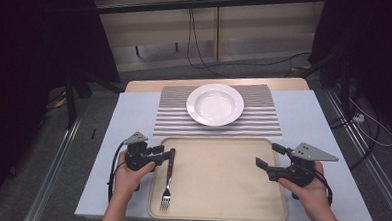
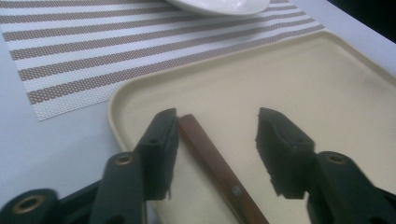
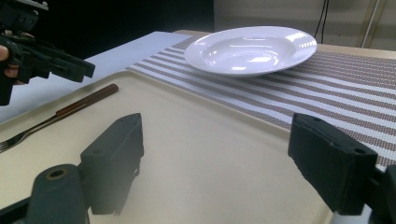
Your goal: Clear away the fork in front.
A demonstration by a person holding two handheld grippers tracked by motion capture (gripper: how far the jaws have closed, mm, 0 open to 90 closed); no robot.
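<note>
My L gripper (image 1: 158,156) is at the tray's (image 1: 219,211) left edge w/ jaws apart, nothing gripped. Fork (image 1: 168,180) lies on the tray's left side, long axis near-to-far, tines toward me. Its wood handle end sits between my L jaws, hard against one. R gripper (image 1: 268,156) also released, well apart across the tray. L is nearer, so prob. L's grab.

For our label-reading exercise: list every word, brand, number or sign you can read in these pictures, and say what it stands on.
None can be read. The white round ceramic plate, the striped woven placemat, the beige plastic tray, the wooden-handled metal fork and both black tongs carry no visible lettering.
</note>
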